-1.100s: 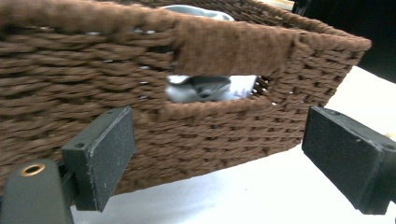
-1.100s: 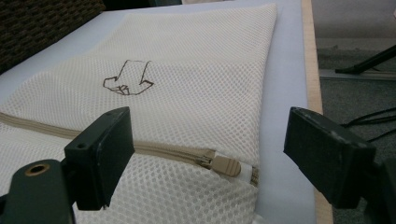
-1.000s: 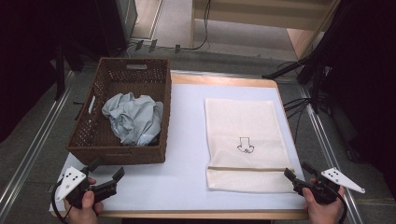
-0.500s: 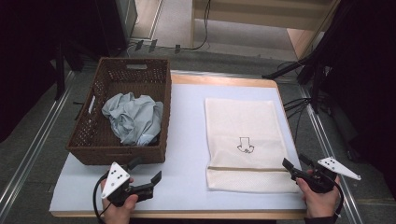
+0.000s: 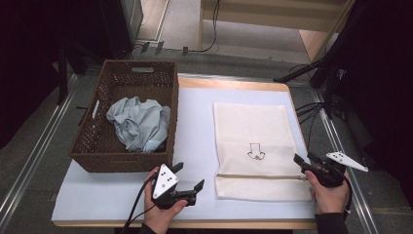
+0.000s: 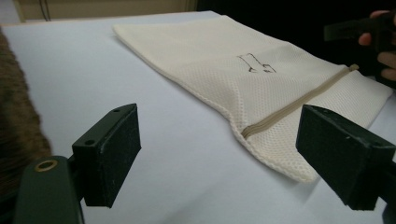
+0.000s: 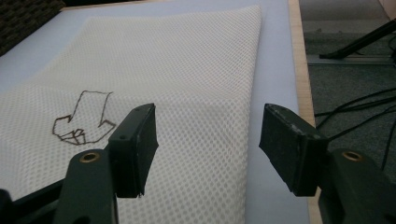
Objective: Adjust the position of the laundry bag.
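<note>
The left gripper [image 5: 187, 178] has its jaws wide apart with nothing between them, low over the bare table [image 5: 195, 126] and aimed at the zipper end of the mesh laundry bag [image 5: 255, 146]. The right gripper [image 5: 302, 160] has just been closing its jaws; they are still apart, straddling the bag's right edge without pressing it. The bag lies flat on the table's right half, zipper [image 5: 263, 176] toward the person. A wicker basket [image 5: 97, 146] to its left holds a crumpled grey cloth [image 5: 139, 122].

Lab, railed table [image 5: 234, 85], floor cables [image 5: 311, 109]
</note>
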`<act>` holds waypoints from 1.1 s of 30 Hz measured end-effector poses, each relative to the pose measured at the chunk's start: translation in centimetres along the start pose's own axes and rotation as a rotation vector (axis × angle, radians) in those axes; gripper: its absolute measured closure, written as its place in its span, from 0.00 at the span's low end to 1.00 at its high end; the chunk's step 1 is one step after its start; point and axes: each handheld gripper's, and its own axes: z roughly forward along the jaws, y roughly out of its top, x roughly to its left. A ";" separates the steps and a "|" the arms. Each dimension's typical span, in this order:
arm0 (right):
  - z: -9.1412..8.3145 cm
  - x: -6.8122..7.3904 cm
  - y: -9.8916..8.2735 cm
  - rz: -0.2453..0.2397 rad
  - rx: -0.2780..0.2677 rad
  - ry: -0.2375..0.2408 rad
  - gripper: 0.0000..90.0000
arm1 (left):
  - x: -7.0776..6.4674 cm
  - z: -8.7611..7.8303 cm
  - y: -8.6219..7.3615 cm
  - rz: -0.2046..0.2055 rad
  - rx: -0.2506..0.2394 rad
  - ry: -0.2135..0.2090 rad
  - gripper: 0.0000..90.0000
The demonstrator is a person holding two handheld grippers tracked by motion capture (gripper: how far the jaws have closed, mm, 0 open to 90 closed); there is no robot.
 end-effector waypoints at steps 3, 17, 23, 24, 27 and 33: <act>1.3 0.1 0.2 -0.014 0.018 -0.021 0.43 | -0.9 1.3 -0.2 0.007 0.040 -0.014 0.16; 3.4 -1.0 0.6 0.024 0.100 -0.041 0.49 | -3.1 4.7 -0.2 0.018 0.233 -0.066 0.25; 4.3 -1.3 0.6 0.029 0.149 -0.049 0.50 | -3.7 5.5 -0.2 0.020 0.291 -0.075 0.31; 4.3 -1.3 0.7 0.031 0.151 -0.051 0.50 | -3.8 5.6 -0.2 0.021 0.297 -0.078 0.33; 4.4 -1.5 0.7 0.032 0.153 -0.062 0.51 | -4.0 5.7 -0.3 0.025 0.308 -0.076 0.40; 4.6 -1.7 0.5 0.028 0.167 -0.079 0.57 | -4.5 6.0 -0.5 0.040 0.323 -0.111 0.49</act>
